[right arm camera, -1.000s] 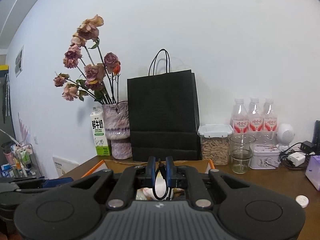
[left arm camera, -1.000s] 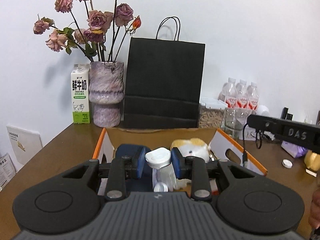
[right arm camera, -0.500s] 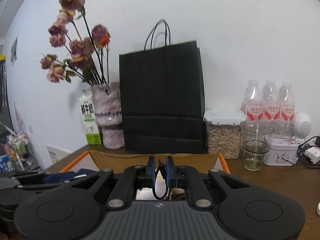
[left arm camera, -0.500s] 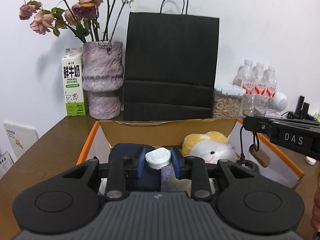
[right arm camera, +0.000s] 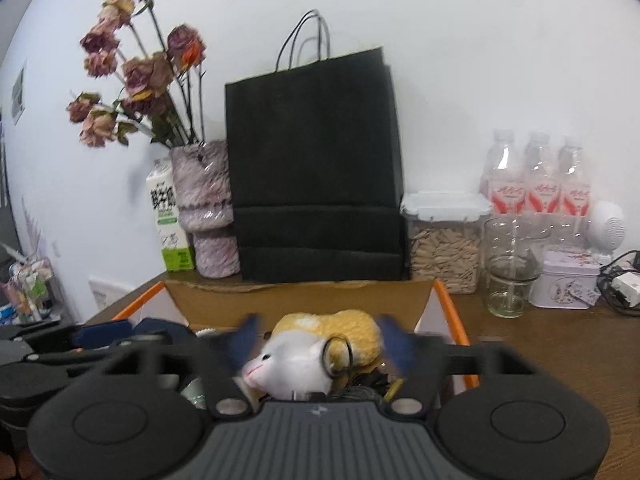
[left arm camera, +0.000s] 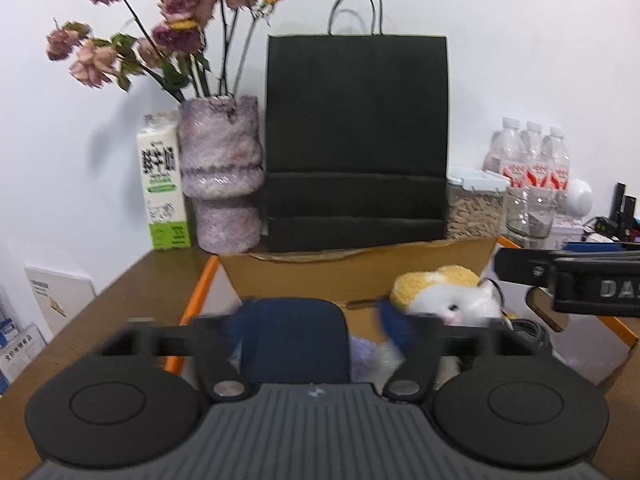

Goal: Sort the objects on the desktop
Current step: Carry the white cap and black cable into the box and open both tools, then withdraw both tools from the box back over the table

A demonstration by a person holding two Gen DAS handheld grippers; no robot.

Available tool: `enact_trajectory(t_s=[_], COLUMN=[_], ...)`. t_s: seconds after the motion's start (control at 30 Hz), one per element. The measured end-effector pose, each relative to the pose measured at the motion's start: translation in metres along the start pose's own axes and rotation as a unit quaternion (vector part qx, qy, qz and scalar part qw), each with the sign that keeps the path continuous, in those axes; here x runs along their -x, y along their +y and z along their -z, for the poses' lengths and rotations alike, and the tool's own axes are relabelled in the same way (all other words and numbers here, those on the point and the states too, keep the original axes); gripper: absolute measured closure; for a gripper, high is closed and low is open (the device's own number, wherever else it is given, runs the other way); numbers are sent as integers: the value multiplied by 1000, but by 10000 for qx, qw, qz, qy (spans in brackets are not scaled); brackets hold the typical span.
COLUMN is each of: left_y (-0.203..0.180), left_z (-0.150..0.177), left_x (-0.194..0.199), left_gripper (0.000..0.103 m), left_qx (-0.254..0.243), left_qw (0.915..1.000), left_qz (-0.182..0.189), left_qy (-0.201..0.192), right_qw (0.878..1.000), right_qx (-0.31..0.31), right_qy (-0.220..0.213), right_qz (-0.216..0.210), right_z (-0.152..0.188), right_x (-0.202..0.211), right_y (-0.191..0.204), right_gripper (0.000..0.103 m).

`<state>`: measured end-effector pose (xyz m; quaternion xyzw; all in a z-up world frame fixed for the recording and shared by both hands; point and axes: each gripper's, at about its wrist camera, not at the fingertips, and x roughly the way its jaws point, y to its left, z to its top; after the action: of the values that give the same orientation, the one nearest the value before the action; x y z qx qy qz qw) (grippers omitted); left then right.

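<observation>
An open cardboard box with orange-edged flaps (left arm camera: 360, 276) (right arm camera: 296, 300) stands in front of both grippers. In it lie a dark blue object (left arm camera: 294, 340), a yellow and white plush toy (left arm camera: 444, 292) (right arm camera: 304, 356) and black cable (left arm camera: 532, 332) (right arm camera: 360, 384). My left gripper (left arm camera: 310, 332) is open and empty over the box's left part, its fingers blurred. My right gripper (right arm camera: 316, 344) is open and empty over the plush toy; it also shows at the right edge of the left wrist view (left arm camera: 580, 280). The small white-capped bottle is out of sight.
Behind the box stand a black paper bag (left arm camera: 356, 144), a purple vase of dried roses (left arm camera: 220, 176) and a milk carton (left arm camera: 162, 188). At the right are a jar of seeds (right arm camera: 444, 244), a glass (right arm camera: 512, 268), water bottles (right arm camera: 536, 180) and a tin (right arm camera: 568, 280).
Both grippers have opened. The left one has let go of the white-capped bottle and the right one of the black cable, both into the box. Both have moved closer to the box.
</observation>
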<state>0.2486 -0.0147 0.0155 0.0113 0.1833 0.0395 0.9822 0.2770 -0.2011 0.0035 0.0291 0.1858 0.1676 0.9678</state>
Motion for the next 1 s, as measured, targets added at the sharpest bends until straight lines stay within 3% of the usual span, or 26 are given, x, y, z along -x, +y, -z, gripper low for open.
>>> enact_trajectory(t_s=[0.07, 0.1, 0.13, 0.53, 1.0], left_y=[1, 2, 2, 8, 18], left_z=[0, 0, -1, -2, 24], left_x=[5, 8, 9, 30, 89], left_gripper=[0, 0, 0, 0, 0], left_qx=[-17, -22, -33, -15, -42], left_qw=[9998, 9996, 9995, 9990, 9998], left_qz=[-54, -70, -131, -134, -20], left_qy=[-193, -256, -298, -436, -197], right_qw=[10000, 10000, 10000, 10000, 9991], right_qx=[-33, -49, -57, 42, 306], right_qy=[-10, -16, -27, -5, 266], right_qz=[-6, 0, 30, 76, 126], right_z=[-2, -2, -2, 3, 32], right_x=[2, 3, 4, 22, 80], right_y=[-2, -2, -2, 8, 32], right_gripper=[10, 2, 0, 0, 0])
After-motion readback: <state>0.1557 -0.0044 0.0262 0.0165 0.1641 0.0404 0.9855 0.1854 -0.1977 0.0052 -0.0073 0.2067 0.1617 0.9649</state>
